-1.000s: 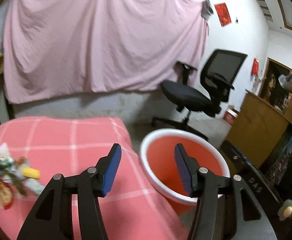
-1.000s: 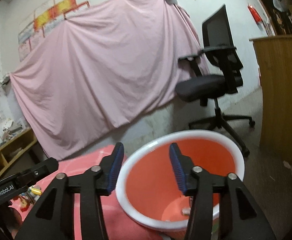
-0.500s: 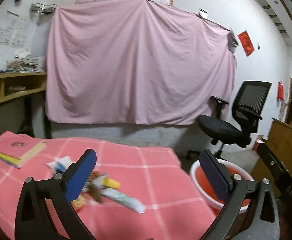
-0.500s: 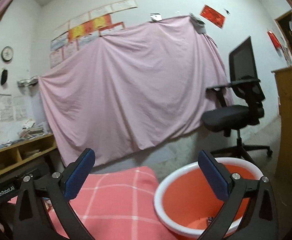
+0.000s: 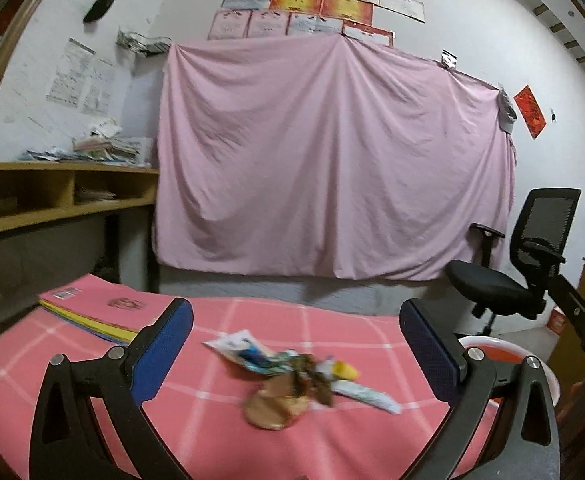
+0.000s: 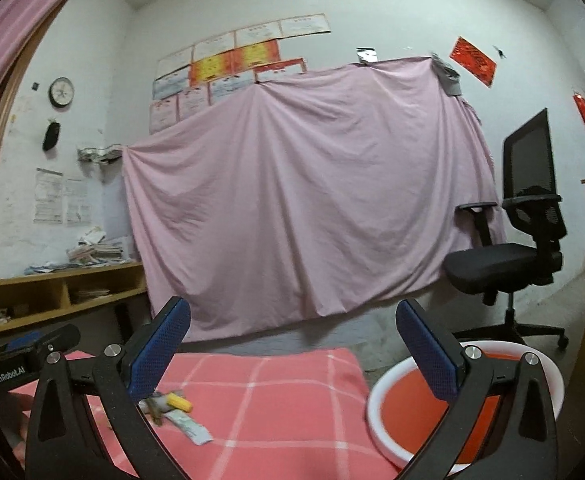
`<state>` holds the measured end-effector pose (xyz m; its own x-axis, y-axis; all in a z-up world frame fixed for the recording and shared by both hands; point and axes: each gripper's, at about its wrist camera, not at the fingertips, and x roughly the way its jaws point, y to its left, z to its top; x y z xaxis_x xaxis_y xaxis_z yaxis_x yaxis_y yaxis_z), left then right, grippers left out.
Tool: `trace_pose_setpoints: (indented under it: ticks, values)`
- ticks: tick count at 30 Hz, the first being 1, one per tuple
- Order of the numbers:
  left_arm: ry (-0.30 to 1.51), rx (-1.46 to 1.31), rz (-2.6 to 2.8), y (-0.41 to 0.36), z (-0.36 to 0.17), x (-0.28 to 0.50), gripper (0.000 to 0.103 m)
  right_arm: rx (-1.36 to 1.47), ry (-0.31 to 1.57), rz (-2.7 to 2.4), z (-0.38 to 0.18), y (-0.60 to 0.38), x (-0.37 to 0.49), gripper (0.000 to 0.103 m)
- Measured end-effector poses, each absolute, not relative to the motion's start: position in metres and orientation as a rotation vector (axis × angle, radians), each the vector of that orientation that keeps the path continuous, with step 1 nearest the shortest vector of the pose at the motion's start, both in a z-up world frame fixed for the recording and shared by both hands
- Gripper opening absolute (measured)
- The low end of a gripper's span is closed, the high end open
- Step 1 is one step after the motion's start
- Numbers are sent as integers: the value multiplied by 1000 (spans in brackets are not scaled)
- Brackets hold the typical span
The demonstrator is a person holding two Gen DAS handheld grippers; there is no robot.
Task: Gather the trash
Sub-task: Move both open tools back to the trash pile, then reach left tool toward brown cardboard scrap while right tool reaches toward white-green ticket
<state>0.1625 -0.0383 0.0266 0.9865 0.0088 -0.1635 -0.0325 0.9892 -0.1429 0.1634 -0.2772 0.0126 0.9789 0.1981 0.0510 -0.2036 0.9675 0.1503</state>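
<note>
A heap of trash (image 5: 292, 376), wrappers, a brown round piece and a yellow bit, lies on the pink checked tablecloth (image 5: 220, 412). My left gripper (image 5: 296, 344) hangs wide open above and in front of the heap, nothing between its blue pads. In the right wrist view the same trash (image 6: 176, 414) shows low at the left, partly behind a finger. My right gripper (image 6: 292, 348) is also wide open and empty, over the table's right part. The red basin with a white rim (image 6: 396, 384) stands beside the table's right edge; its rim (image 5: 488, 346) peeks behind my left gripper's right finger.
A stack of pink and yellow books (image 5: 96, 312) lies at the table's far left. A black office chair (image 6: 512, 256) stands on the floor at the right, a wooden shelf (image 5: 64, 192) with papers at the left, a pink sheet (image 5: 324, 160) on the back wall.
Both grippers went from half shut over the basin to wide open. The left swung left to face the trash on the table; the right turned left and rose, the basin now low right.
</note>
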Motion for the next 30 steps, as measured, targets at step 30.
trace_pose_setpoints:
  ticks: [30]
  values:
    - [563, -132, -83, -14, -19, 207, 96, 48, 407, 386, -21, -209, 231, 85]
